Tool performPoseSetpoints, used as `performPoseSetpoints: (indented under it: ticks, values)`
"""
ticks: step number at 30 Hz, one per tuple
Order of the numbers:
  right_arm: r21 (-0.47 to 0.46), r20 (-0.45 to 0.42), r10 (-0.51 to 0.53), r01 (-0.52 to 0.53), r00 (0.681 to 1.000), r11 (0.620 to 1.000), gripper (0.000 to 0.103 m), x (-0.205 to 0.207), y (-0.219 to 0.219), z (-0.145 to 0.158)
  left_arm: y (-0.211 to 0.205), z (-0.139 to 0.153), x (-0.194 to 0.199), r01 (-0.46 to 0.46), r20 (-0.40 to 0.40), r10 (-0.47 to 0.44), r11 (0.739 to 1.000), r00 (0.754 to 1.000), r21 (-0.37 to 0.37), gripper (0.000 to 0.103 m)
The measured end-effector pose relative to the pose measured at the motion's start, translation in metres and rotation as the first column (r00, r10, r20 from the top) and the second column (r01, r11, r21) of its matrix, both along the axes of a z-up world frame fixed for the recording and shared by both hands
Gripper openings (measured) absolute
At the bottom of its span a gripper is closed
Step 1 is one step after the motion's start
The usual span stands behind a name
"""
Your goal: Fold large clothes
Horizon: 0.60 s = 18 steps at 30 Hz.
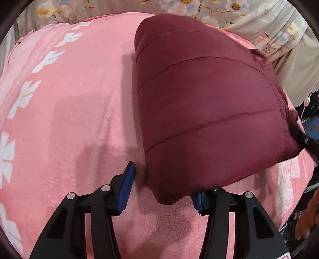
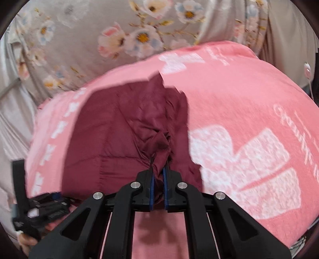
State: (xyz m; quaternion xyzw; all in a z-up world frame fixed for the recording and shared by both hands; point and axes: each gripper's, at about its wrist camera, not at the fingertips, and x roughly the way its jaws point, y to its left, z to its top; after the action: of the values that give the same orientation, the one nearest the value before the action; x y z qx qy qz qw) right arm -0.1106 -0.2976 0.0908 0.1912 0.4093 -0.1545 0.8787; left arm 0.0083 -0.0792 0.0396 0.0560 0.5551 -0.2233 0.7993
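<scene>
- While the maroon jacket (image 1: 209, 111) lies folded into a thick quilted block on the pink blanket (image 1: 69, 109), the step in hand looks like squaring up or shifting that block, so both sides should move together to keep the layers from sliding apart.
- The left claw (image 1: 163, 189) stands wide open, gripping nothing; its left pad is bare beside the jacket's near corner, and its right pad is partly hidden under that corner's edge.
- That corner sits between the open fingers, so closing low, under all layers, would catch the whole stack and not just the top panel.
- The jacket spreads from that corner away and to the right across the blanket, with the floral curtain (image 1: 249, 18) beyond.
- The right claw (image 2: 158, 191) is closed on a twisted bunch of jacket (image 2: 111, 127) fabric, pinched between its blue pads.
- In my judgement that pinch is thin: a hard pull may drag out one layer and undo the fold, so lift gently and keep the pull short.
- The jacket's bulk lies ahead and left of the right claw, on the blanket (image 2: 239, 95).
</scene>
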Motion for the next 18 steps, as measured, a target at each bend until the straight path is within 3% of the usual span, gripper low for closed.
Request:
performPoseSetpoints:
  ticks: [7,12,18]
  values:
    - [-0.017,-0.067,-0.017,0.016,0.998,1.000,0.005,0.003,-0.006,-0.047,-0.003,-0.003,-0.003,0.017,0.028,-0.018,0.999,0.999,0.036,0.052]
    - [-0.024,-0.066,-0.005,0.003,0.998,1.000,0.004,0.005,-0.006,-0.052,-0.008,0.000,-0.011,0.030,0.047,-0.032,0.998,0.998,0.054,0.051]
    - [0.092,-0.040,-0.022,0.025,0.999,0.995,0.010,-0.021,-0.024,-0.033,0.043,0.038,-0.016,0.071,-0.013,-0.072,0.996,0.997,-0.057,0.053]
